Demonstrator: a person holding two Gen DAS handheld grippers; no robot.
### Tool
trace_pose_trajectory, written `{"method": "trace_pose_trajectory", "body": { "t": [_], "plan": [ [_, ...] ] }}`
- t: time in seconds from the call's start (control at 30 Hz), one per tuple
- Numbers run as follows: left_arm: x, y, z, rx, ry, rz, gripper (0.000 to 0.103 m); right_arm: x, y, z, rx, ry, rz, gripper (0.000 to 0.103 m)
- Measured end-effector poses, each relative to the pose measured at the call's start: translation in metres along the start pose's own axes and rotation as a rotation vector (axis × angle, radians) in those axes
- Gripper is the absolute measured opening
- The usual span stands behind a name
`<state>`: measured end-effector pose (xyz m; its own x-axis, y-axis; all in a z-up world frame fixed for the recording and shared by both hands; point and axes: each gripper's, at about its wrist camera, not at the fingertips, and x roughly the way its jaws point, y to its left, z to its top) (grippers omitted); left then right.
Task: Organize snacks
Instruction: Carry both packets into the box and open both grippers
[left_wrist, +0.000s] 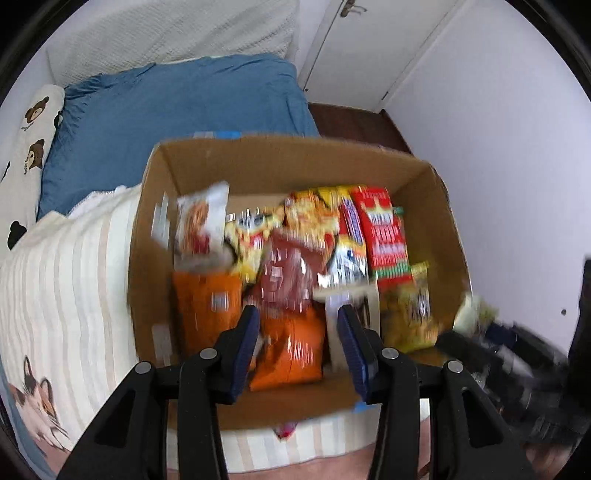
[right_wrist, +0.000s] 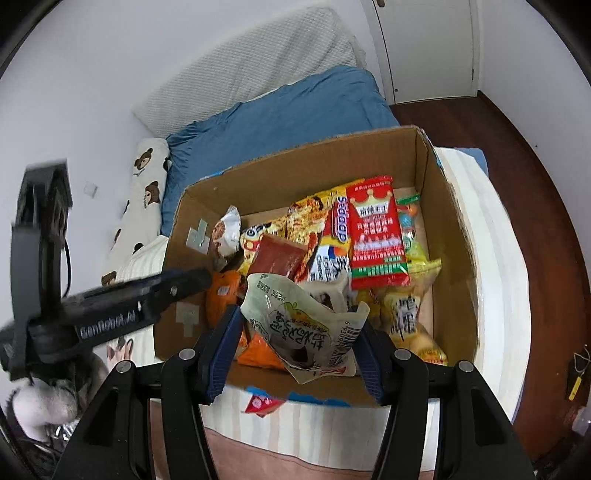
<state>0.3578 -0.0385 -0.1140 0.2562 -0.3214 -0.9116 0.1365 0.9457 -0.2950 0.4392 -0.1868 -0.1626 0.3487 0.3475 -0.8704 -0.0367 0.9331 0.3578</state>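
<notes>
A cardboard box (left_wrist: 280, 155) full of snack packets sits on the bed; it also shows in the right wrist view (right_wrist: 295, 166). Inside lie a red crowned packet (right_wrist: 376, 232), orange packets (left_wrist: 291, 350), yellow packets (left_wrist: 314, 214) and a dark red packet (right_wrist: 280, 258). My left gripper (left_wrist: 297, 317) is open and empty, hovering over the box's near side. My right gripper (right_wrist: 299, 317) holds a pale green-white pouch (right_wrist: 303, 325) between its fingers, above the box's near edge. The left gripper (right_wrist: 192, 278) shows from the side in the right view.
The box rests on a cream striped blanket (left_wrist: 66, 280) with a cat print. A blue pillow (left_wrist: 166, 122) and a bear-print bolster (right_wrist: 140, 206) lie behind. A small red packet (right_wrist: 260, 404) lies on the blanket in front of the box. Dark wood floor (right_wrist: 517, 177) is to the right.
</notes>
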Motion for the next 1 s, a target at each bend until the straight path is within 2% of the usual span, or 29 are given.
{"method": "trace_pose_trajectory", "body": {
  "t": [0.03,0.1,0.17,0.27,0.33,0.43,0.6,0.67,0.7,0.73,0.83,0.93,1.0],
  "plan": [
    [-0.005,-0.001,-0.018,0.01,-0.016,-0.014,0.047,-0.003,-0.003,-0.01,0.008,-0.003,0.01,0.061],
    [-0.011,0.001,-0.057,0.0,-0.022,-0.022,0.067,-0.01,-0.013,-0.033,0.037,-0.01,0.029,0.061],
    [-0.005,0.004,-0.084,-0.022,-0.007,-0.015,0.072,-0.014,-0.024,-0.06,0.071,-0.01,0.036,0.061],
    [0.02,0.008,-0.113,-0.052,0.06,0.019,0.072,-0.011,-0.037,-0.094,0.127,0.016,0.05,0.061],
    [0.043,0.012,-0.123,-0.079,0.111,0.012,0.072,-0.006,-0.042,-0.11,0.149,0.039,0.054,0.061],
    [0.075,0.012,-0.126,-0.087,0.168,0.021,0.072,0.009,-0.054,-0.131,0.175,0.068,0.022,0.061],
    [0.126,0.01,-0.122,-0.09,0.268,0.044,0.072,0.025,-0.071,-0.148,0.206,0.086,-0.032,0.061],
    [0.13,0.007,-0.117,-0.074,0.227,0.067,0.069,0.028,-0.076,-0.154,0.219,0.092,-0.038,0.061],
    [0.131,0.006,-0.115,-0.069,0.222,0.068,0.055,0.029,-0.078,-0.156,0.224,0.095,-0.037,0.061],
    [0.131,0.004,-0.114,-0.066,0.228,0.062,0.046,0.03,-0.079,-0.157,0.226,0.099,-0.037,0.061],
    [0.132,-0.005,-0.116,-0.034,0.242,0.063,0.044,0.031,-0.077,-0.16,0.23,0.108,-0.029,0.061],
    [0.129,-0.01,-0.13,-0.019,0.252,0.076,0.044,0.028,-0.072,-0.161,0.224,0.104,-0.016,0.061],
    [0.123,-0.012,-0.141,-0.029,0.258,0.06,0.043,0.02,-0.067,-0.159,0.215,0.096,0.0,0.061]
  ]
}}
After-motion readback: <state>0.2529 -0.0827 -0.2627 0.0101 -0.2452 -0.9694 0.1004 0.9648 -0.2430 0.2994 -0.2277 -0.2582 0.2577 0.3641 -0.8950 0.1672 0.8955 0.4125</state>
